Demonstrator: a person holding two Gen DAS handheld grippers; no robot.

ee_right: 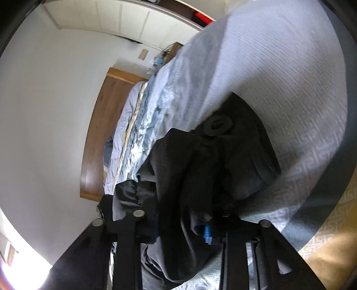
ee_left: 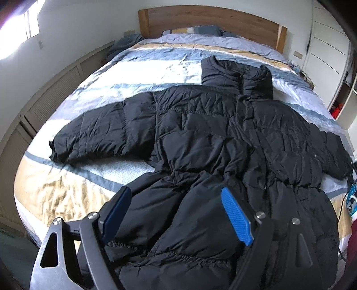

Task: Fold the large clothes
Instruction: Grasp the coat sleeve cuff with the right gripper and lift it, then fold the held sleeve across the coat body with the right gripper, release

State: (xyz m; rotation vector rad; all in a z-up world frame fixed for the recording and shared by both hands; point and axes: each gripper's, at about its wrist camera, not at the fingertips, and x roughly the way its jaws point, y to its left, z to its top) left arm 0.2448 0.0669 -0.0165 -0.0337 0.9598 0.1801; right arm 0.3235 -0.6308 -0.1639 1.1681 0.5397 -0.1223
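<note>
Across the bed (ee_left: 67, 189), on its striped bedspread, a black puffer coat (ee_left: 212, 133) lies face up with both sleeves spread and the collar toward the wooden headboard (ee_left: 200, 20). This looks like the opening fold, a sleeve being taken. The right gripper (ee_right: 189, 223) has its jaws clamped on bunched black fabric near a sleeve cuff (ee_right: 217, 126) (the cloth hides most of the pads). The left gripper (ee_left: 176, 214) hovers over the hem, jaws apart, holding nothing. Next, I judge, that sleeve should be carried inward across the chest while the left pins or grips the hem.

Wooden headboard (ee_left: 212, 20); white walls (ee_left: 89, 24)
</note>
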